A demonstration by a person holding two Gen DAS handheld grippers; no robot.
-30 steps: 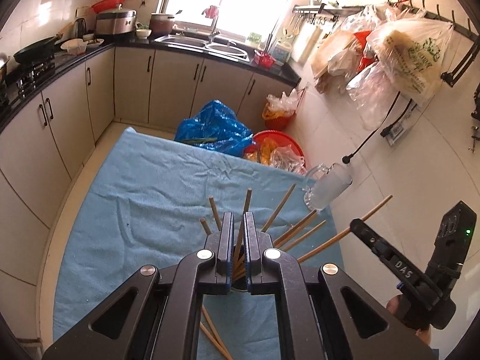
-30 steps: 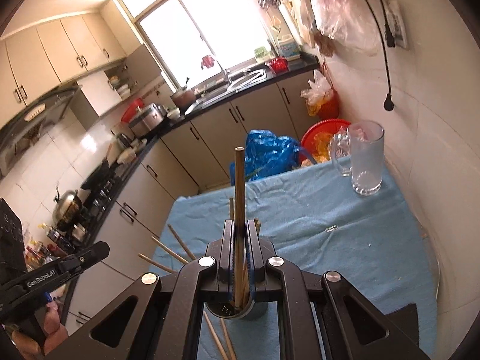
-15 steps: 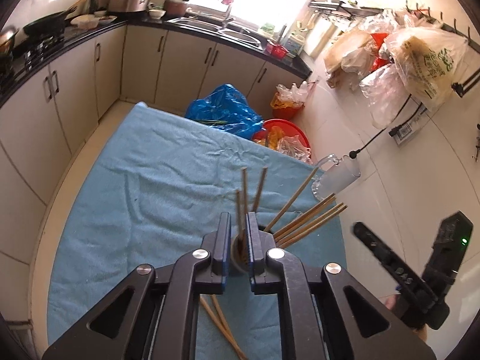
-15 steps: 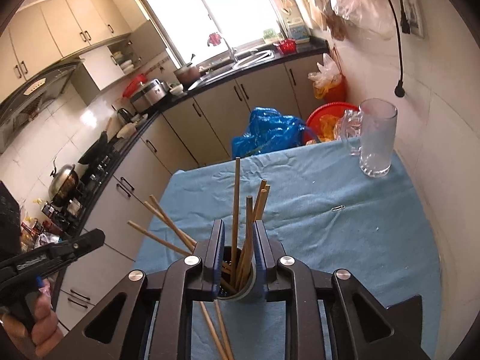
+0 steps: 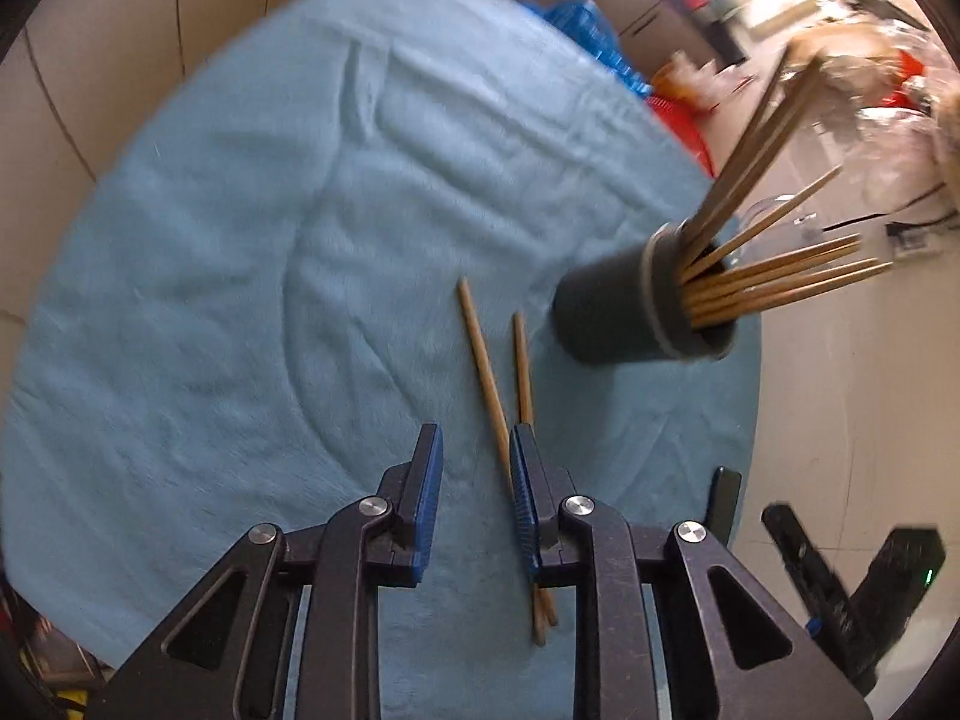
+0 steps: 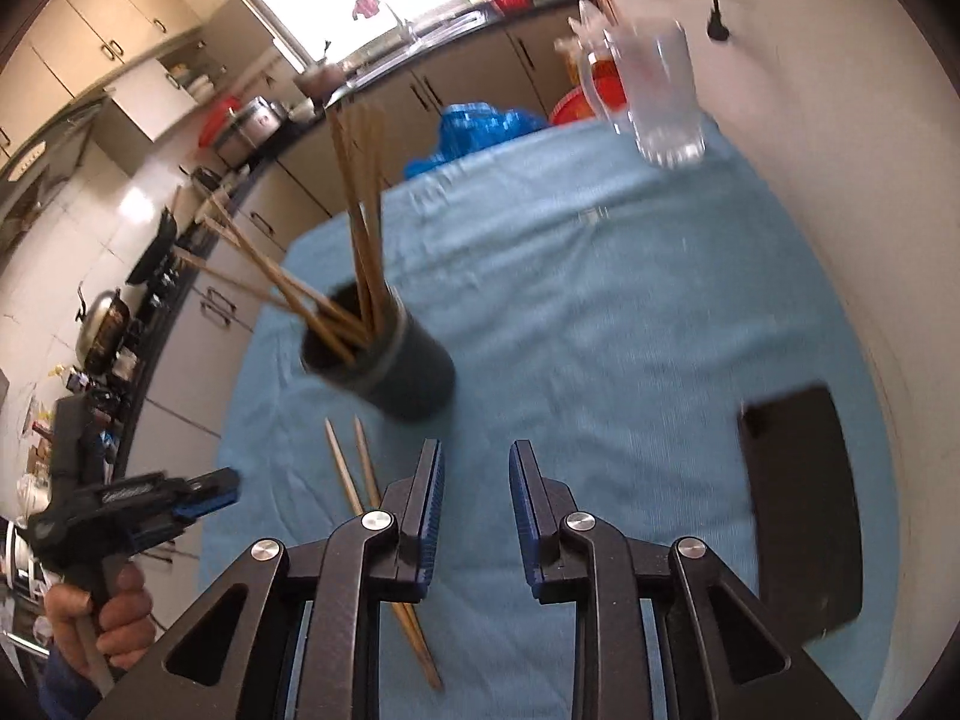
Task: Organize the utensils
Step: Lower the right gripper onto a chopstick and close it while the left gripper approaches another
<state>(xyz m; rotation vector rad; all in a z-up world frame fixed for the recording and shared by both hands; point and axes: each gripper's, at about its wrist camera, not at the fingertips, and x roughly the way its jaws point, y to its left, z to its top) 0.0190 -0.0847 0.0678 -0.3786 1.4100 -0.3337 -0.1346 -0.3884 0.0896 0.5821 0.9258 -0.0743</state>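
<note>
While most of the chopsticks already stand in the dark cylindrical holder (image 5: 636, 312), the left wrist view shows two loose chopsticks (image 5: 489, 384) lying on the blue cloth (image 5: 240, 240), just left of the holder and running toward the camera. The left gripper (image 5: 474, 468) hangs low over them with its jaws parted and opening; one chopstick passes between the blue pads (image 5: 429, 480), untouched as far as I can tell, and the other lies against or under the right pad. The holder, to the right and farther off, carries roughly nine or ten sticks fanned out to the right; blur prevents a firm count. I judge the step in hand to be the reach for the last loose pair. The next move calls for lowering onto one stick near its middle and closing squarely, since a thin round stick on soft cloth may roll away.

In the right wrist view, the right gripper (image 6: 474, 480) is also parted and opening, with nothing but cloth between its pads. The holder (image 6: 390, 360) stands far and left of it, and the same two chopsticks (image 6: 360, 480) lie near, left of the jaws. One glass mug (image 6: 654, 102) stands at the far right, and one flat black object (image 6: 798, 510) lies near right. The person's hand (image 6: 102, 618) holds the left gripper (image 6: 198, 492) at the near left.
</note>
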